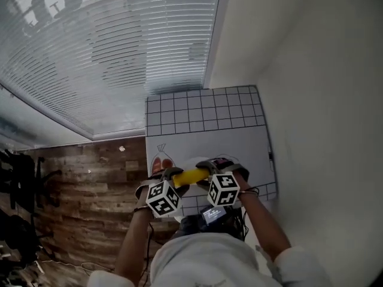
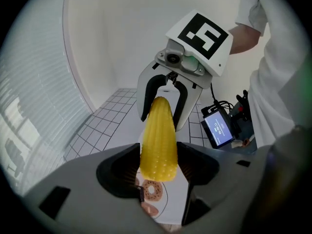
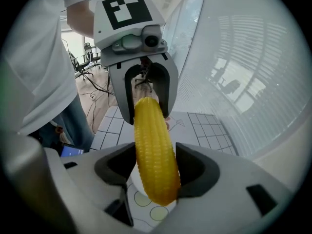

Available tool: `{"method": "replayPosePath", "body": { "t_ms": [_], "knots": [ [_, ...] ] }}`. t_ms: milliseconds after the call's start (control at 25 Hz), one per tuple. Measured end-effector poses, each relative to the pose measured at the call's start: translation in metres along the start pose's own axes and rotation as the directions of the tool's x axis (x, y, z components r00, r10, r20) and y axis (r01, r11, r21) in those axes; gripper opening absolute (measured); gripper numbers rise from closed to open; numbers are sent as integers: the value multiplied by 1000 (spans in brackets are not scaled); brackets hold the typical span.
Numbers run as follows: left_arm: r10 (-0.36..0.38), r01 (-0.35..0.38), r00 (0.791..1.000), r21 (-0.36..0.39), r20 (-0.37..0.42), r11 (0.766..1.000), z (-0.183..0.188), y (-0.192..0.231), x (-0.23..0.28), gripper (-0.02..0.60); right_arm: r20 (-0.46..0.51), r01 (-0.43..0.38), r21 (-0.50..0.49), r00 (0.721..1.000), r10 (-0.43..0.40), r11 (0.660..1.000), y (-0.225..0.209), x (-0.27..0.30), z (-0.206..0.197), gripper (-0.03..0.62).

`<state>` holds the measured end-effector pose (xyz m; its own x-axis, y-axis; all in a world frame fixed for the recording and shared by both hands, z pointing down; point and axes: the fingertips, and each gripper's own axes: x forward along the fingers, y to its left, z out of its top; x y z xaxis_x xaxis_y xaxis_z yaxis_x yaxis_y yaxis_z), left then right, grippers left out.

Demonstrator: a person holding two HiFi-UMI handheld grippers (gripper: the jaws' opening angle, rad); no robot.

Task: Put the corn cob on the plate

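Note:
A yellow corn cob (image 1: 191, 176) hangs level above the table, held at both ends. My left gripper (image 1: 174, 176) is shut on its left end and my right gripper (image 1: 209, 168) on its right end. In the left gripper view the cob (image 2: 158, 140) runs from my left gripper (image 2: 158, 168) away to the right gripper (image 2: 163, 104). In the right gripper view the cob (image 3: 153, 150) spans from my right gripper (image 3: 156, 172) to the left gripper (image 3: 146, 101). A white plate (image 1: 192, 163) lies just under the cob and is mostly hidden by it; a sliver of the plate (image 3: 132, 182) shows below the jaws.
The table carries a white mat (image 1: 203, 115) with a grid border and printed food pictures, among them a doughnut (image 2: 153, 190). A small screen device (image 2: 219, 129) with cables sits at the near edge by the person. A white wall stands to the right, window blinds to the left.

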<state>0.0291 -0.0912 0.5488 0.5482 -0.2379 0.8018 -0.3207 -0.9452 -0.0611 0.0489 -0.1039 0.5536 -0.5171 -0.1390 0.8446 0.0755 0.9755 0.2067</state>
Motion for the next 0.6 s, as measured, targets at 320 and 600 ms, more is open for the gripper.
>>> {"method": "replayPosePath", "body": {
  "t_ms": [320, 600],
  "knots": [
    [-49, 49, 999, 77, -6, 996, 25, -6, 20, 244, -14, 39, 77, 999, -38, 996, 1, -16, -30, 258],
    [-62, 64, 998, 97, -21, 993, 33, -7, 30, 244, -18, 40, 98, 999, -38, 994, 1, -19, -43, 256]
  ]
}}
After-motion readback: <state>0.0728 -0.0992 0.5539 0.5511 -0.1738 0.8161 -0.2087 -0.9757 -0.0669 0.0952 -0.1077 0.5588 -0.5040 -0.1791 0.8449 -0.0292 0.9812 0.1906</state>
